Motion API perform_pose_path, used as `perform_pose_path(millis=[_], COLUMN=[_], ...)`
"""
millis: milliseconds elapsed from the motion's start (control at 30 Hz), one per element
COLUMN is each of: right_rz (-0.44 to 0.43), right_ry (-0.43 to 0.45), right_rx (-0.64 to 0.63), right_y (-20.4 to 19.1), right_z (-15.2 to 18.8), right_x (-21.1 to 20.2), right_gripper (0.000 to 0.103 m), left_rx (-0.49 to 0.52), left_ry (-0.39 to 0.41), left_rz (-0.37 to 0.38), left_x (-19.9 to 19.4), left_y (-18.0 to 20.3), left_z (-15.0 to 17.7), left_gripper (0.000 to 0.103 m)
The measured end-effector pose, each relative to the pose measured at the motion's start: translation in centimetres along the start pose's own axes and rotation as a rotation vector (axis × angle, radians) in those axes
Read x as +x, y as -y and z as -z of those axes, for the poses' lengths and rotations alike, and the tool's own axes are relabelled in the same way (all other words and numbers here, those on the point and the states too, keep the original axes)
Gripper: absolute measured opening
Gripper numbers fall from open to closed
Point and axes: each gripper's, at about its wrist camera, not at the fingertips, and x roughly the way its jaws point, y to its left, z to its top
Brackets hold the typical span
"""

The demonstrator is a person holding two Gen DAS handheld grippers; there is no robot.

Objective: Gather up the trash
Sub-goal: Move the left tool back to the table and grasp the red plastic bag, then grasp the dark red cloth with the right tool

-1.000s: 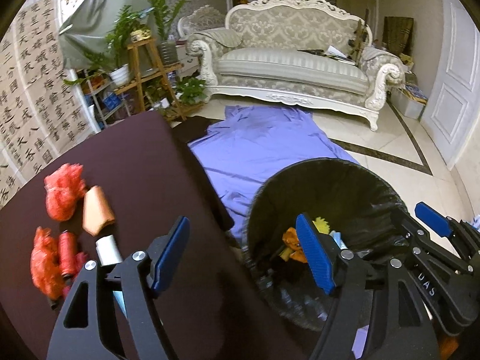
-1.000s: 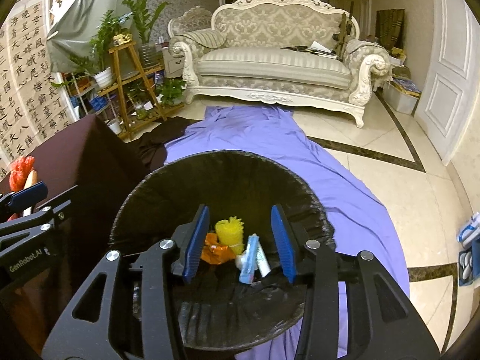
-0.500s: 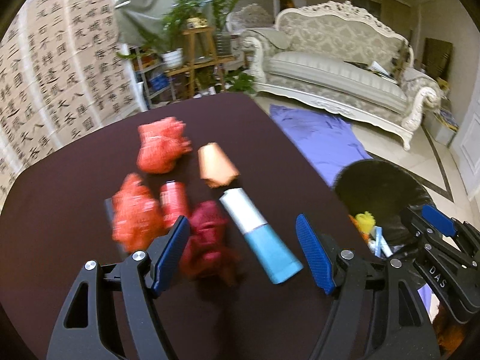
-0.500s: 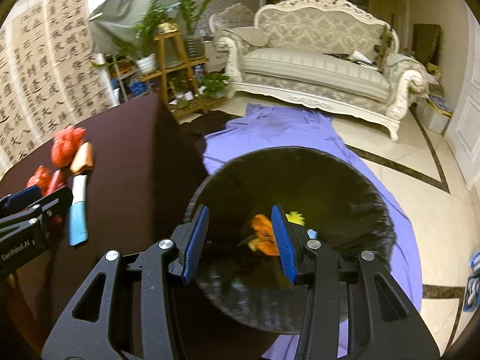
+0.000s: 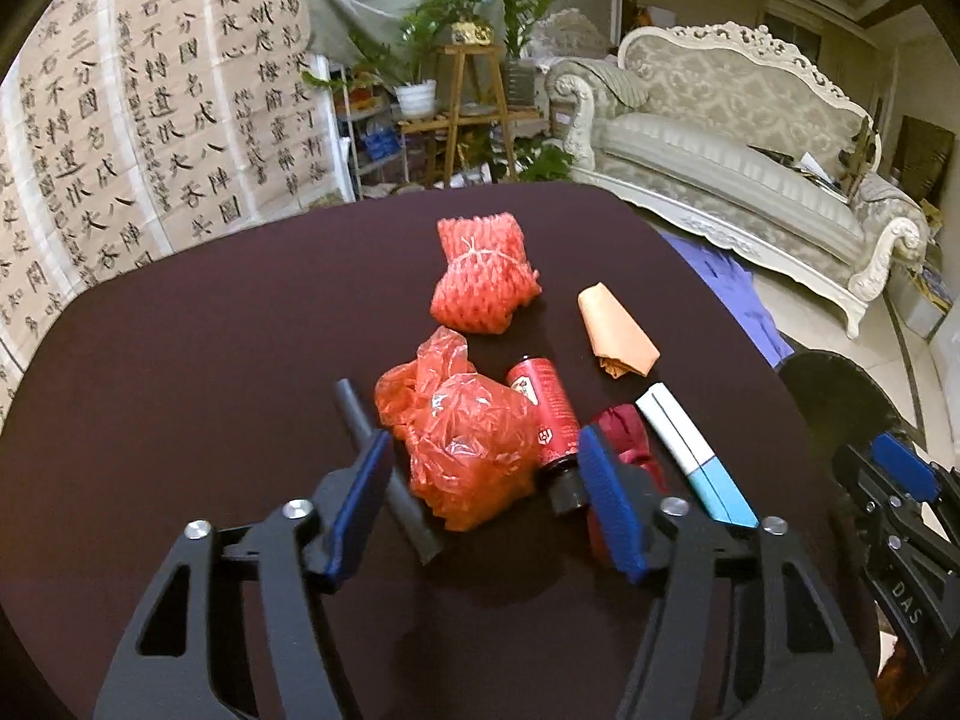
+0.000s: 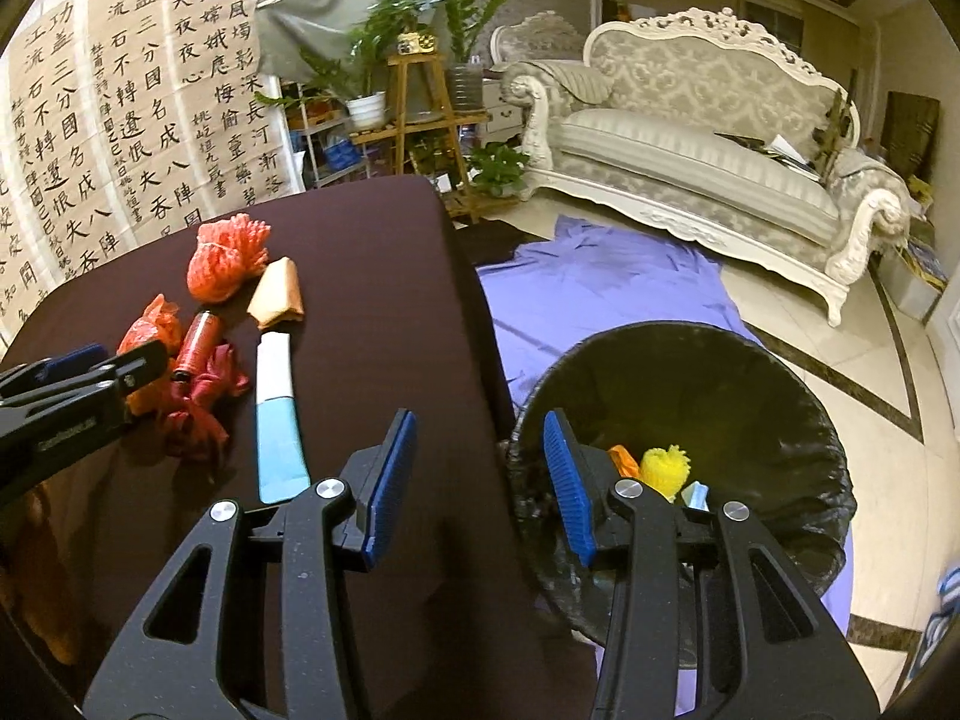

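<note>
Swinging away from the bin, my left gripper now hangs over the trash near the counter's right edge, jaws closing around the crumpled red plastic bag without yet pressing it; I judge that the next pick. A red bottle lies just beside, its label unreadable.

From the right wrist view, my right gripper stands narrow and empty at the counter's right edge, with the black bin close so drops are short. "GenRobot" shows faintly on the left gripper's body.

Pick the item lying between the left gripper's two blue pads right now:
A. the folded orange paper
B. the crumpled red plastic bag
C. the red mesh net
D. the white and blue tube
B: in the left wrist view the crumpled red plastic bag sits between the closing pads of the left gripper, not yet pinched.
</note>
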Motion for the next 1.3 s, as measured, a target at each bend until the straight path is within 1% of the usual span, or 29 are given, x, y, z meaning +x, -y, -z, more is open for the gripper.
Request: perform_pose_path(millis=[67,133,300,600,800,967,1167,1200,1233,1267,1300], right_rz=[-0.004,-0.010,-0.024,-0.084,-0.140,-0.174,-0.171,-0.169,-0.164,-0.162,-0.160], right_ry=[-0.003,-0.007,-0.012,-0.003,-0.005,-0.024,-0.070,-0.076,-0.080,-0.084,-0.085], right_rx=[-0.005,-0.011,-0.032,-0.083,-0.135,-0.180,-0.208,-0.212,-0.218,-0.222,-0.223], right_y=[-0.4,-0.9,-1.7,-4.8,-8.1,-10.7,-12.1,-12.3,-12.4,-12.5,-12.5], right_z=[-0.2,-0.3,-0.4,-0.8,-0.9,-0.4,0.1,0.2,0.3,0.4,0.3], right_x=[0.1,0.3,0.5,0.0,-0.4,-0.1,0.9,1.0,1.2,1.2,1.2], right_gripper=[0.043,0.043,0.043,0.043,0.043,0.043,0.043,0.043,0.039,0.032,0.031], left_rx=[0.008,0.025,0.053,0.051,0.029,-0.003,-0.029,-0.035,-0.038,-0.040,-0.042], left_ry=[-0.009,-0.008,0.009,0.044,0.049,0.044,0.038,0.036,0.033,0.031,0.029], left_rz=[0.011,0.014,0.029,0.042,0.021,-0.004,-0.015,-0.014,-0.014,-0.012,-0.011], left_x=[0.2,0.4,0.0,-2.1,-3.1,-3.4,-3.5,-3.5,-3.5,-3.5,-3.4], left_y=[0.1,0.2,0.1,-1.3,-3.8,-5.6,-7.0,-7.3,-7.4,-7.5,-7.6], left_z=[0.1,0.1,0.4,0.4,1.2,1.8,2.7,2.8,3.0,3.2,3.3], left_gripper=[0.051,0.042,0.036,0.035,0.035,0.035,0.035,0.035,0.035,0.035,0.035])
